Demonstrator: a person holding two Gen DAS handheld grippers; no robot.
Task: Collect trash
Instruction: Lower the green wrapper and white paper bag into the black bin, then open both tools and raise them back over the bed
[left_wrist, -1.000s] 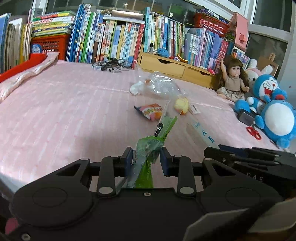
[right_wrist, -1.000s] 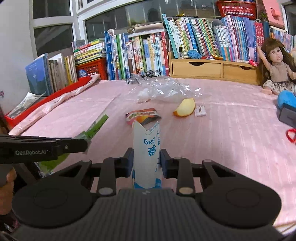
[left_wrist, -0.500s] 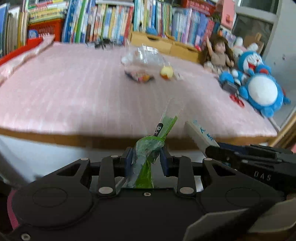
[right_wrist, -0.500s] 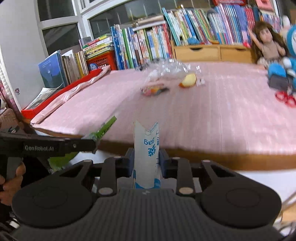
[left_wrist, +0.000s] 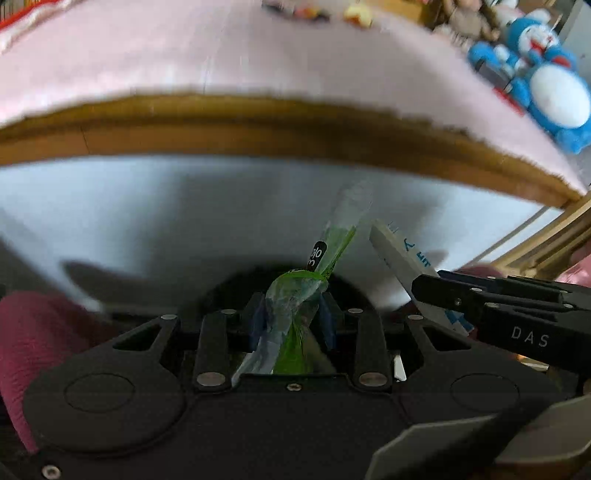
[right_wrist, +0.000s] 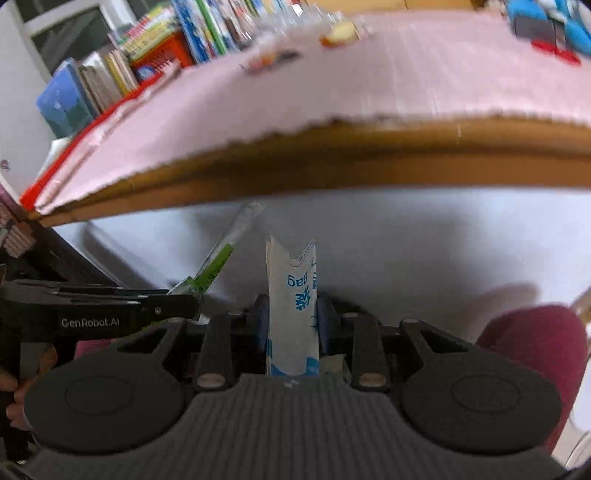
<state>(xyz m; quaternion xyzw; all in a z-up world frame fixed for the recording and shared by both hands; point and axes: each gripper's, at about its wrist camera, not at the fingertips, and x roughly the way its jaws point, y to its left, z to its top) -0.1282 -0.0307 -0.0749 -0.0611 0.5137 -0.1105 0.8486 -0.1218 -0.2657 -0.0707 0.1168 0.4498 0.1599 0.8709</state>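
In the left wrist view my left gripper (left_wrist: 291, 314) is shut on a crumpled green and clear plastic wrapper (left_wrist: 295, 295) that sticks up past the fingers. My right gripper (right_wrist: 291, 314) is shut on a white paper packet with blue print (right_wrist: 291, 295). Each gripper shows in the other's view: the right gripper (left_wrist: 421, 288) with its packet (left_wrist: 402, 258), the left gripper (right_wrist: 184, 304) with the wrapper (right_wrist: 218, 258). Both hang side by side below the wooden table edge (left_wrist: 258, 125). A colourful wrapper (right_wrist: 269, 61) and an apple slice (right_wrist: 340, 35) lie far back on the pink tabletop (right_wrist: 369, 81).
A pale surface (left_wrist: 147, 206) fills the space under the table, with a dark round shape (left_wrist: 236, 284) behind the left fingers. Maroon-clad legs sit at the left (left_wrist: 40, 332) and right (right_wrist: 532, 343). Blue plush toys (left_wrist: 546, 96) and books (right_wrist: 110, 74) stand on the table.
Both grippers have come back off the table, sunk below its front edge and tipped downward. Each keeps its piece of trash.
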